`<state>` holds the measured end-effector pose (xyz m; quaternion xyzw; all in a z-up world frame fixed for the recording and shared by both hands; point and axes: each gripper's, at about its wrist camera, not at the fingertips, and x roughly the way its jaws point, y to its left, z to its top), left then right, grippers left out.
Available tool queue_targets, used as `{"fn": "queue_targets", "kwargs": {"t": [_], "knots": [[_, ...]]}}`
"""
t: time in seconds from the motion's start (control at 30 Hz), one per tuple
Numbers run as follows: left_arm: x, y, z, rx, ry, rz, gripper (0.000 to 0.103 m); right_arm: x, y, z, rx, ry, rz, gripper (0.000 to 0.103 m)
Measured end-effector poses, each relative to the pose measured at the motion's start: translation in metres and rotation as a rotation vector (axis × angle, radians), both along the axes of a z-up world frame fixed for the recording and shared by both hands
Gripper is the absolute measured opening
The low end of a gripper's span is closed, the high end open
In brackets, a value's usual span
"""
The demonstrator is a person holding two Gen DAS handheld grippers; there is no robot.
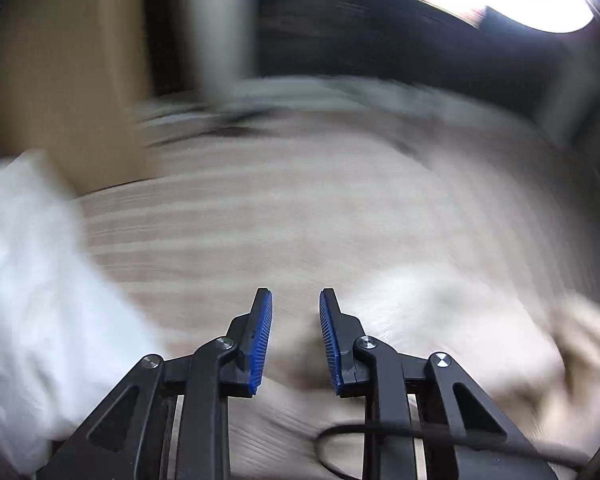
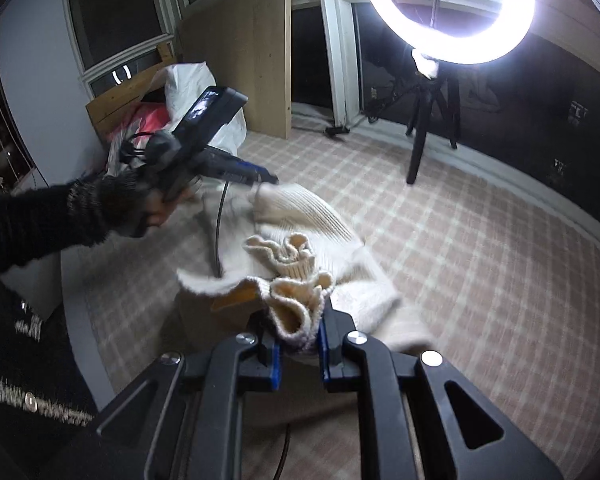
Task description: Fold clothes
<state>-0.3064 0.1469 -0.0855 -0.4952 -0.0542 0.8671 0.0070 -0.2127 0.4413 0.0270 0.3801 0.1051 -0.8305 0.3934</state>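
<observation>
Now, at the left, the left gripper (image 2: 274, 179) is seen at the far edge of the cream knit sweater (image 2: 300, 240), its jaws parted with nothing between them. Mid-frame, the sweater is draped over the checked bed cover (image 2: 480, 272). Nearer, a bunched fold is clamped by the right gripper (image 2: 298, 344).

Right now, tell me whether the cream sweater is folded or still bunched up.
Bunched, not folded. The cream sweater lies rumpled on the checked bedcover, its ribbed edge gathered in folds between the pads of the right gripper.
</observation>
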Motion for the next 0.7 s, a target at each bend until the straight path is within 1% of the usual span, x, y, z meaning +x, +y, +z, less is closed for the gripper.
{"fn": "queue_targets", "kwargs": {"t": [0.03, 0.07, 0.1, 0.17, 0.2, 0.23, 0.27, 0.3, 0.33, 0.4, 0.47, 0.53, 0.6, 0.7], "knots": [[-0.001, -0.015, 0.005, 0.027, 0.006, 0.034, 0.021, -0.009, -0.007, 0.001, -0.002, 0.002, 0.006, 0.013], [0.003, -0.026, 0.013, 0.063, 0.014, 0.039, 0.025, -0.02, -0.018, 0.002, -0.005, 0.001, 0.02, 0.013], [0.013, -0.033, 0.02, 0.086, 0.029, 0.024, 0.027, -0.031, -0.028, 0.002, -0.01, -0.001, 0.027, 0.013], [0.038, -0.037, 0.034, 0.123, 0.049, -0.011, 0.041, -0.056, -0.051, -0.003, -0.022, -0.014, 0.032, 0.013], [0.053, -0.038, 0.037, 0.152, 0.05, -0.028, 0.044, -0.072, -0.064, -0.008, -0.028, -0.027, 0.031, 0.013], [0.067, -0.039, 0.038, 0.181, 0.05, -0.045, 0.047, -0.087, -0.079, -0.02, 0.013, -0.042, 0.019, 0.013], [0.081, -0.039, 0.036, 0.197, 0.039, -0.052, 0.047, -0.102, -0.094, -0.033, 0.069, -0.057, 0.004, 0.014], [0.095, -0.041, 0.032, 0.211, 0.019, -0.048, 0.047, -0.118, -0.111, -0.054, 0.178, -0.093, -0.018, 0.015], [0.108, -0.044, 0.028, 0.235, -0.002, -0.048, 0.047, -0.127, -0.121, -0.069, 0.258, -0.13, -0.035, 0.015], [0.132, -0.043, 0.015, 0.29, -0.056, -0.079, 0.047, -0.126, -0.122, -0.077, 0.273, -0.193, -0.03, 0.015], [0.15, -0.043, 0.005, 0.299, -0.098, -0.088, 0.047, -0.115, -0.109, -0.066, 0.225, -0.208, -0.029, 0.016], [0.164, -0.046, -0.002, 0.301, -0.131, -0.087, 0.047, -0.1, -0.084, -0.041, 0.185, -0.213, -0.053, 0.025], [0.176, -0.053, -0.003, 0.32, -0.145, -0.075, 0.047, -0.08, -0.05, -0.012, 0.116, -0.228, -0.085, 0.029], [0.19, -0.063, -0.004, 0.36, -0.153, -0.057, 0.047, -0.048, 0.001, 0.027, -0.014, -0.26, -0.138, 0.03]]}}
